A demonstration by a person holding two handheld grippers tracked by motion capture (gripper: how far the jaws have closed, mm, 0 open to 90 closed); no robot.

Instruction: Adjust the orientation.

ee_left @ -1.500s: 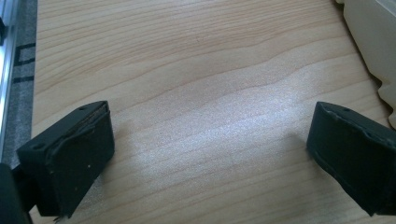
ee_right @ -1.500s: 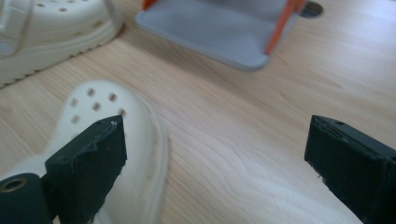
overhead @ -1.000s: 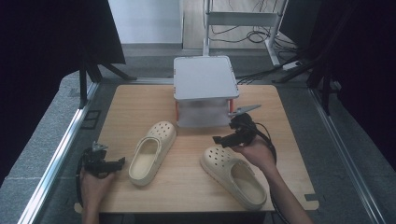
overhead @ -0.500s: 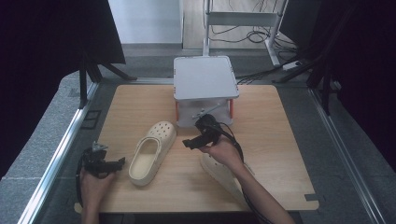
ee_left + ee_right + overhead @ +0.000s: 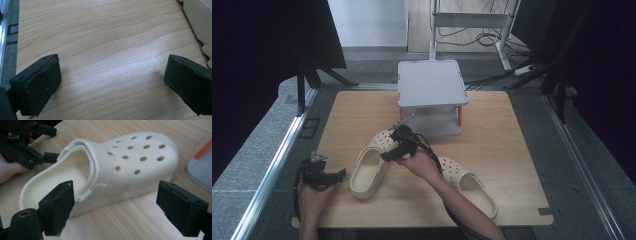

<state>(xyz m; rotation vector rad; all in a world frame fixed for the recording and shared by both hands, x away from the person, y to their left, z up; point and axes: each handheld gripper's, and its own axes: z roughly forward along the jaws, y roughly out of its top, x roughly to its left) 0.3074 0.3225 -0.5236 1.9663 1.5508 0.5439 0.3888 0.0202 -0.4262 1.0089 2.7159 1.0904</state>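
Right gripper [image 5: 115, 202] jaws wide open around the left clog [image 5: 110, 167], not gripping; left gripper [image 5: 112, 82] wide open, empty.

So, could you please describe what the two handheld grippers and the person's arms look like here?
Both are black. The left gripper has two blocky, matte black jaws with slightly frayed pad edges. The right gripper has the same square black jaws, plus a round brass-coloured fitting at its base. In the high view, a black cable trails from the right gripper along the forearm, and a grey plate tops the left gripper. The forearms are bare, without sleeves.
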